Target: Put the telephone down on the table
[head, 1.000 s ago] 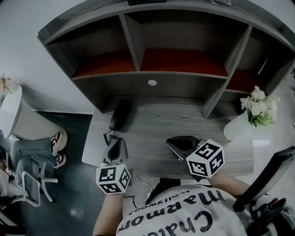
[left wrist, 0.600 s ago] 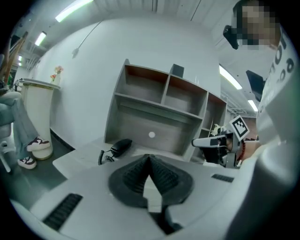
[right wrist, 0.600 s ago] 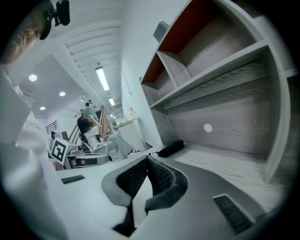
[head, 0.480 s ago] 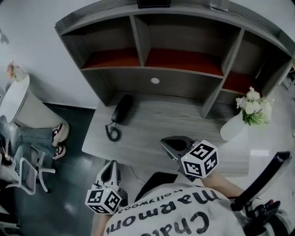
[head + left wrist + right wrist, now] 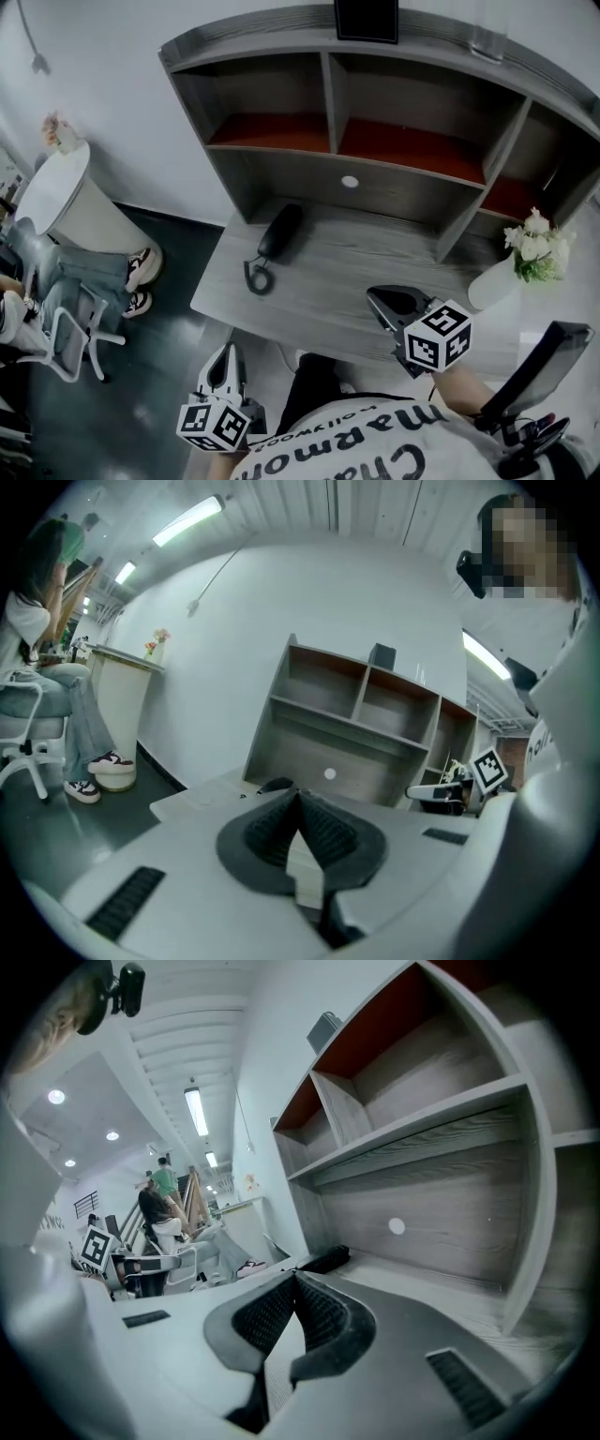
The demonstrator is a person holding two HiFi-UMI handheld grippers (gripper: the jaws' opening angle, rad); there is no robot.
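A black, oblong telephone with a coiled cord lies flat at the left rear of the grey, wood-grained table. A second ago the left gripper hung over the table's left front, beside the cord; now it is off the table's front edge. The right gripper stays over the table's right front. One telephone, two grippers. Both pairs of ribbed dark pads are pressed together with nothing between them.

A black telephone lies on the far left of a grey table, the right gripper above its near edge and the left gripper held off the table's near side.
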